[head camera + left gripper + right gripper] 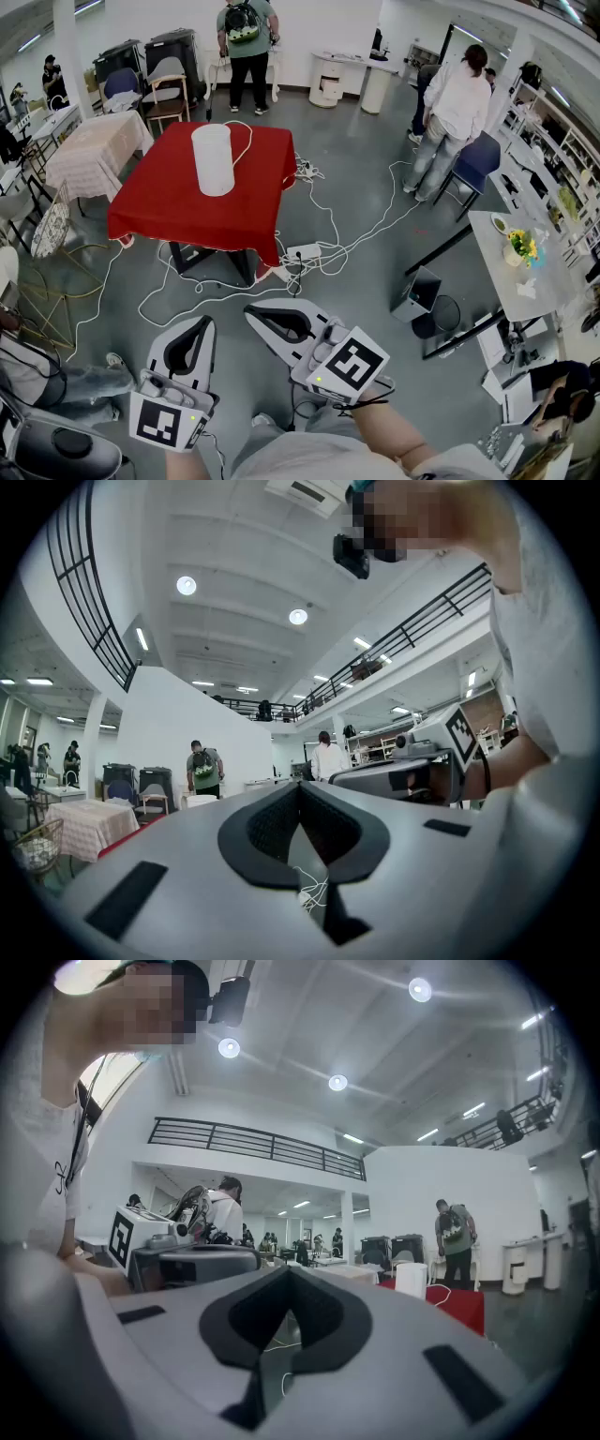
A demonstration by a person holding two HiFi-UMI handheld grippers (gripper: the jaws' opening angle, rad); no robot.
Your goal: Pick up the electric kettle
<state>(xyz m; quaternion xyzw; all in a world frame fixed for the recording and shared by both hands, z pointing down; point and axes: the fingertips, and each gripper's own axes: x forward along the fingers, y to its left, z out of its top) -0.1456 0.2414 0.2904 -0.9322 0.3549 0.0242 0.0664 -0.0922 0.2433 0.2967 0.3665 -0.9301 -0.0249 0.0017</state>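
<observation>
The electric kettle (214,159), a tall white cylinder with a white cord, stands on the red-clothed table (178,211) at the middle of the head view. In the right gripper view the kettle (411,1280) is small and far off on the red table (459,1305). Both grippers are held low near the person's body, well short of the table. My left gripper (202,323) (300,785) has its jaws together with nothing between them. My right gripper (255,314) (288,1269) is likewise shut and empty, and lies just right of the left one.
White cables (347,239) and a power strip (302,251) trail over the grey floor between me and the red table. A checked-cloth table (94,150) stands at left, a white desk (511,272) at right. People (246,42) stand beyond the table.
</observation>
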